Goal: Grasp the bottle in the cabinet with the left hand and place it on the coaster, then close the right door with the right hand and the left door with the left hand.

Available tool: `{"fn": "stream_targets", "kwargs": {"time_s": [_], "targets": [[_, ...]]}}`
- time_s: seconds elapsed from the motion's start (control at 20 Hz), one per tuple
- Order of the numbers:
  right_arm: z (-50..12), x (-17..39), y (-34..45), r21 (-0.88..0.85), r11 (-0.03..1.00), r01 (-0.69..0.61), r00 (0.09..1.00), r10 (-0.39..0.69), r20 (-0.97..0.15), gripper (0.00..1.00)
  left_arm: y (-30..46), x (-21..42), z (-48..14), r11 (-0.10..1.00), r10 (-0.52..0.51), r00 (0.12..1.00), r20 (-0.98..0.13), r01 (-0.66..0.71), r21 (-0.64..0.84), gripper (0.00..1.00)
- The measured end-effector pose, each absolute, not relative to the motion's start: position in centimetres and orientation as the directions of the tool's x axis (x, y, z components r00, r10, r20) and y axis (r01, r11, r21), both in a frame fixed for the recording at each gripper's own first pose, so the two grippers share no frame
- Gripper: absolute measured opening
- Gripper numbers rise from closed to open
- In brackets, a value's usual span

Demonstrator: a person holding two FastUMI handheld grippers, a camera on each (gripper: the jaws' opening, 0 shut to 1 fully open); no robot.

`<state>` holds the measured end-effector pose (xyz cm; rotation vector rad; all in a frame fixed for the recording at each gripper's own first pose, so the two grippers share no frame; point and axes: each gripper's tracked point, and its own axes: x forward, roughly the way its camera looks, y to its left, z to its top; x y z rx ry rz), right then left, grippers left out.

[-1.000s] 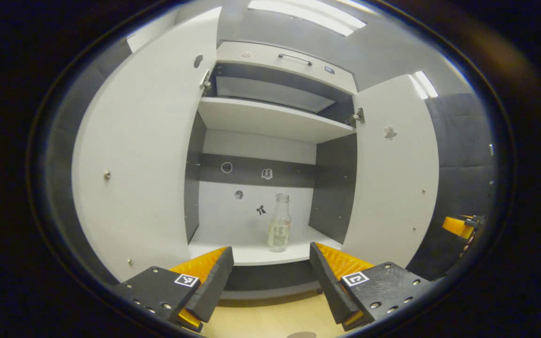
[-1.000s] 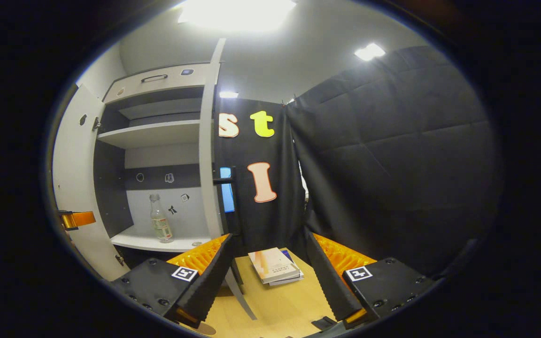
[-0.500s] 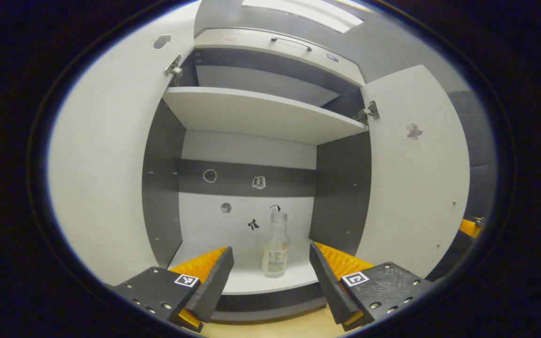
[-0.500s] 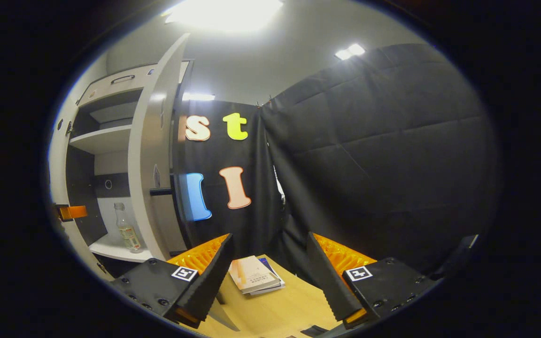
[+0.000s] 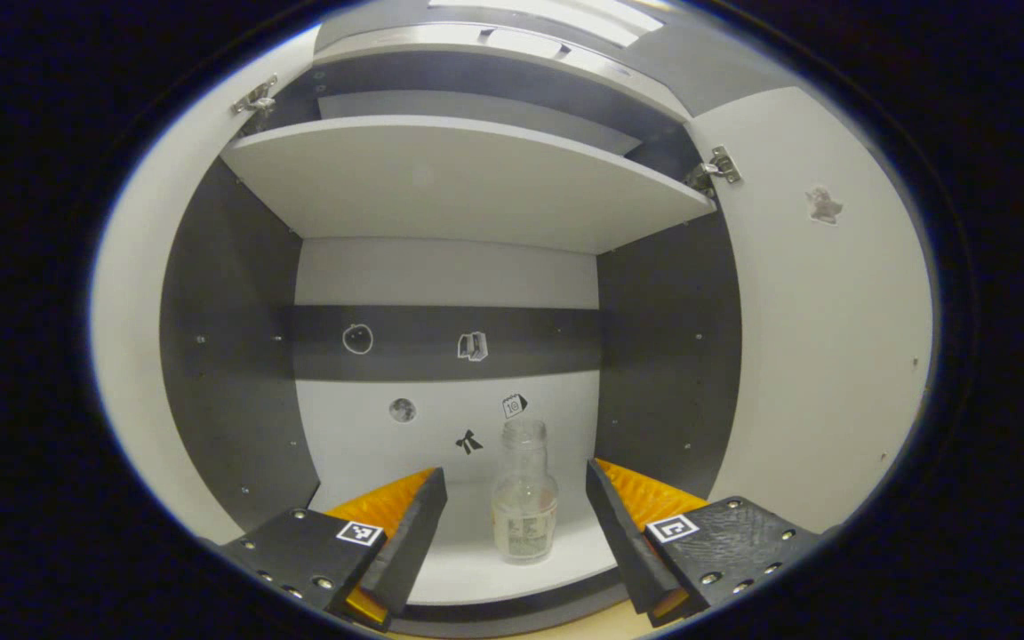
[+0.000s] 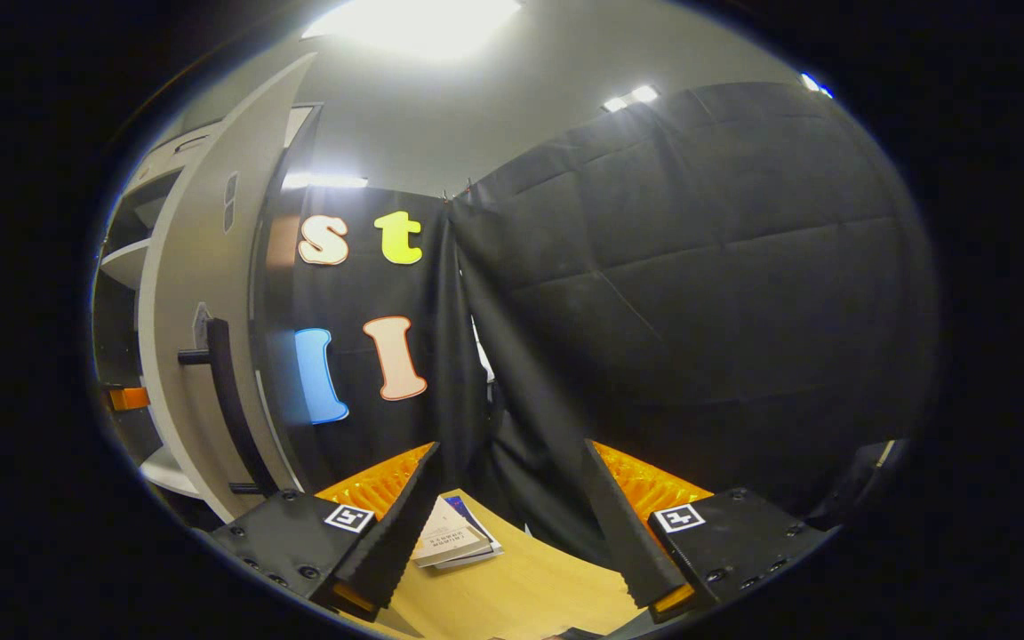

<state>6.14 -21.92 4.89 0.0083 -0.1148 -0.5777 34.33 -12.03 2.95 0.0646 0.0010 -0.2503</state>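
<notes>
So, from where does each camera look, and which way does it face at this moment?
Left gripper view: rides on the left gripper, facing straight into the open cabinet; the bottle stands upright between its open fingers.
Right gripper view: rides on the right gripper, facing the booth wall past the right door; books lie on the table ahead.
Both views share the cabinet and its right door.

The bottle (image 5: 524, 502) stands upright on the cabinet's lower shelf (image 5: 468, 569), under the upper shelf (image 5: 468, 182), between the left gripper's (image 5: 516, 524) spread fingers (image 5: 419, 529). Books (image 6: 450, 538) lie on the worktop (image 6: 530, 591).
</notes>
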Motion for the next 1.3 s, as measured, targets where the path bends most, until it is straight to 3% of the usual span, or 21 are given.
{"fn": "stream_targets", "kwargs": {"time_s": [0.65,0.7,0.75,0.95,1.3], "targets": [[4.4,7.6,-24.9,0.047,0.8,0.598,0.795,-0.599,0.091,0.96,-14.9,41.3,0.6,0.955,-0.29,0.955,-0.055,0.293,0.053,0.94],[4.4,7.8,-25.0,0.046,0.798,0.601,0.793,-0.602,0.09,0.96,-14.8,41.8,0.7,0.959,-0.274,0.961,-0.045,0.277,0.063,0.91],[4.3,7.9,-25.2,0.044,0.797,0.603,0.792,-0.604,0.092,0.96,-14.5,41.2,1.1,0.959,-0.272,0.961,-0.042,0.274,0.067,0.61],[3.9,8.2,-25.5,0.036,0.797,0.603,0.793,-0.603,0.081,0.96,-15.4,42.7,0.7,0.954,-0.288,0.956,-0.045,0.291,0.073,0.41],[3.7,8.8,-25.5,0.036,0.808,0.588,0.804,-0.589,0.08,0.96,-15.3,41.4,0.9,0.955,-0.284,0.957,-0.058,0.287,0.067,0.37]]}}
